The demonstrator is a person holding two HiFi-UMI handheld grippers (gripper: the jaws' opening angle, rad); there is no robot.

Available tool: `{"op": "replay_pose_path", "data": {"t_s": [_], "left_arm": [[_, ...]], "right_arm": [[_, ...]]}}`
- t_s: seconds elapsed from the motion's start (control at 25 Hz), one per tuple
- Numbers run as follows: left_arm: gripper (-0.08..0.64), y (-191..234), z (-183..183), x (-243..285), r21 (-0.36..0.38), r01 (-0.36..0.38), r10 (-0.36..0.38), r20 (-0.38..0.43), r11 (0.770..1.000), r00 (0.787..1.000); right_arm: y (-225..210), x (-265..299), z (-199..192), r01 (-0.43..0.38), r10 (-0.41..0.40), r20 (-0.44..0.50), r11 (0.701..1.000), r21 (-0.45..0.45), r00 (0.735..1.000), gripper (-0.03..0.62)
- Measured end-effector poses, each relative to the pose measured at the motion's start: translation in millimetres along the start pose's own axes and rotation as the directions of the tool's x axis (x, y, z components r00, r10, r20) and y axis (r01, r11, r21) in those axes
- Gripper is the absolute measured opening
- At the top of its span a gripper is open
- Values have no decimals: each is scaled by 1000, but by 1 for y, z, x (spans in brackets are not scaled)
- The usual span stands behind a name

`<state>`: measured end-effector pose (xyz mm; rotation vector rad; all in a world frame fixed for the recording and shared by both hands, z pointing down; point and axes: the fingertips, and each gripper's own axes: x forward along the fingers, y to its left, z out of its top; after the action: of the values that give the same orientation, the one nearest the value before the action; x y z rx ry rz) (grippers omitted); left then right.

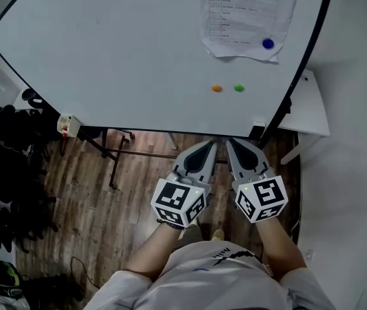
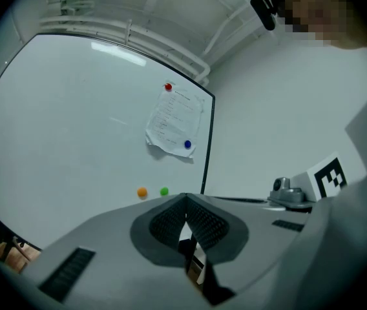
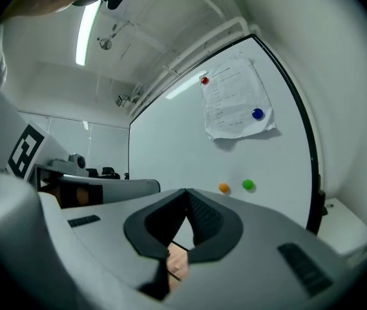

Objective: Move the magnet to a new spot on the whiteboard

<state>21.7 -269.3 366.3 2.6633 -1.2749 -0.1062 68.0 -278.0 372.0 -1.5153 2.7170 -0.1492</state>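
Left claw (image 1: 208, 146) and right claw (image 1: 231, 142) are hanging closed on nothing, at 6 o'clock of the whiteboard (image 1: 119, 50) and well apart from it. Orange magnet (image 1: 216, 88) and green magnet (image 1: 238, 88) are sitting side by side at the claws' 12 o'clock, fitting either a coming pick-up or a finished placement.

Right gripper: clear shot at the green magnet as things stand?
Probably yes: nothing stands between the right gripper and the green magnet. Its jaws are shut, so it must open first.

We count four magnets: orange magnet (image 1: 216, 88), green magnet (image 1: 238, 88) to its right, blue magnet (image 1: 268, 43), red magnet (image 2: 168, 87) farthest. One whiteboard (image 1: 119, 50), one sheet of paper (image 1: 245, 11), two grippers: left gripper (image 1: 212, 144), right gripper (image 1: 230, 141).
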Motion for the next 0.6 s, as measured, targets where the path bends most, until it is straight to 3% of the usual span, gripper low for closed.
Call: {"op": "replay_pose_path", "data": {"t_s": [0.6], "left_arm": [[9,-19,0,-12,-9,-3,3,2,1000,1000]], "right_arm": [[7,-25,-1,-6,6,-9,1000,-17,1000,14]]}}
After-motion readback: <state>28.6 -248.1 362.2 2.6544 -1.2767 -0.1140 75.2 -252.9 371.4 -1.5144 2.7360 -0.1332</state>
